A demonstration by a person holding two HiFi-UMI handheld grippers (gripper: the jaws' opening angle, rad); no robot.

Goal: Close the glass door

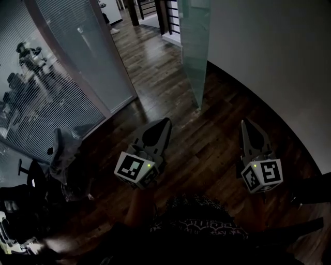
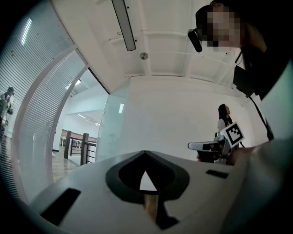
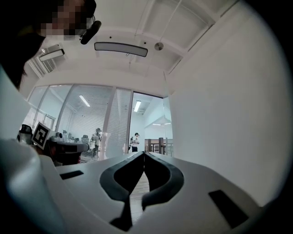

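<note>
At the far edge of the floor: the glass door [image 1: 197,46] is standing open, its frosted panel showing edge-on in the head view and jutting out from the white wall [image 1: 269,67] over the dark wooden floor [image 1: 155,77].
Beside the door: the passage to its left is lying open, leading toward a dark railing [image 1: 150,8] at the far end.
Door and tools: the door is standing ahead of both tools and is touching neither.
Left hand: the left tool [image 1: 166,120] is hovering over the middle of the floor, pointing roughly toward the door's lower edge; its jaws are meeting at the tips, leaving only a small gap behind them, and are gripping nothing.
Right hand: the right tool [image 1: 244,122] is hovering near the curved foot of the white wall, pointing forward; its jaws are also pressing together at the tips and are holding nothing.
Left edge of the floor: a glass partition [image 1: 67,72] with blinds is running along it.
Beyond the partition: two people [image 3: 97,137] are standing there, small in the right gripper view.
</note>
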